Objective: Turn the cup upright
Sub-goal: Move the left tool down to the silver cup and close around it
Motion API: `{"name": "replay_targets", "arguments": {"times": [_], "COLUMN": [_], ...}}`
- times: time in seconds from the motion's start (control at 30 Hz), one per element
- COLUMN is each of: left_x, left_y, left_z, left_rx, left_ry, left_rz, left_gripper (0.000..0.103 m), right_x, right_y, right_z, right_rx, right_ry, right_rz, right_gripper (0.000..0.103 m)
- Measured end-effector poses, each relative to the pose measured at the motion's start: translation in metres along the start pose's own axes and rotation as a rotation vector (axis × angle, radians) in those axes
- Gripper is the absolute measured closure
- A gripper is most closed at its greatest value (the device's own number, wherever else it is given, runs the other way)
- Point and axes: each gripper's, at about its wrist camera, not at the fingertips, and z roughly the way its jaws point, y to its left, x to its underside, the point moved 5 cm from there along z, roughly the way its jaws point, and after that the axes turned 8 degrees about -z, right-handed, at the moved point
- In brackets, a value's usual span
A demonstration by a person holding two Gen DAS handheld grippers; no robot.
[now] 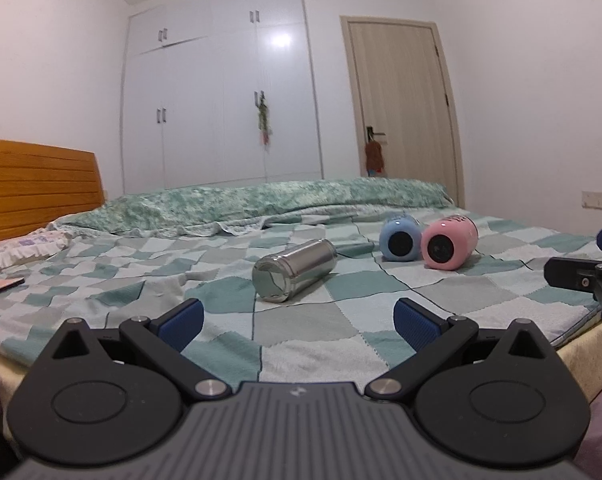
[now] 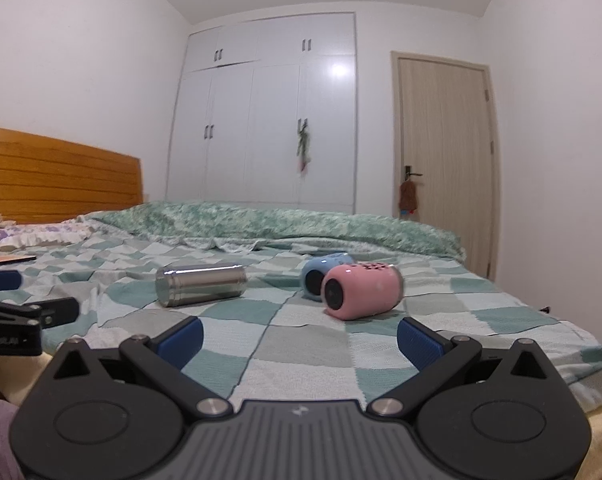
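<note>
- Left wrist view: the left gripper (image 1: pixel 297 316) is spread wide and holds nothing, low over the near edge of the bed (image 1: pixel 301 344).
- The steel cup (image 1: pixel 294 270) lies on its side straight ahead of it, apart from the fingers, one flat end toward the camera. The blue cup (image 1: pixel 399 239) and pink cup (image 1: pixel 449 243) lie on their sides farther right, touching or nearly so, dark round ends facing here.
- Risk: the task names no particular cup, so either hand may go for the wrong one, or both for the same.
- Risk: the steel wall looks smooth and round, so a pinch off the middle would likely let it roll or squirt out.
- Right wrist view: the right gripper (image 2: pixel 299 336) is also spread wide and empty. The pink cup (image 2: pixel 361 290) lies closest ahead, slightly right, with the blue cup (image 2: pixel 321 276) just behind and partly hidden; the steel cup (image 2: pixel 201 284) lies broadside to the left.
- Risk: closing on the pink one could nudge the blue, since they sit so close.
- Risk: the quilt looks soft and uneven, so a cup stood on it may tip again.
- Risk: the left gripper's fingers (image 2: pixel 29 312) show at this view's left edge, so the two tools could clash if both reach inward.
</note>
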Motion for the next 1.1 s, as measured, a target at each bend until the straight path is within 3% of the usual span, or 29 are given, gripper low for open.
{"name": "replay_targets", "arguments": {"times": [0.17,0.4,0.83,1.1], "left_x": [-0.022,-0.043,-0.077,-0.079], "left_y": [-0.003,-0.002,-0.004,-0.012], "left_z": [0.019,0.066,0.175,0.238], "left_rx": [0.036,0.053,0.099,0.122], "left_ry": [0.005,0.085,0.267,0.414], "left_rz": [0.037,0.112,0.290,0.419], "left_gripper": [0.000,0.000,0.000,0.000], "right_x": [-0.014,-0.030,-0.052,-0.057], "right_y": [-0.004,0.007,-0.004,-0.005], "right_z": [0.015,0.061,0.157,0.212], "right_rx": [-0.017,-0.035,-0.060,-0.097], "right_ry": [0.011,0.044,0.136,0.189], "right_rz": [-0.021,-0.039,-0.031,-0.063], "right_gripper": [0.000,0.000,0.000,0.000]}}
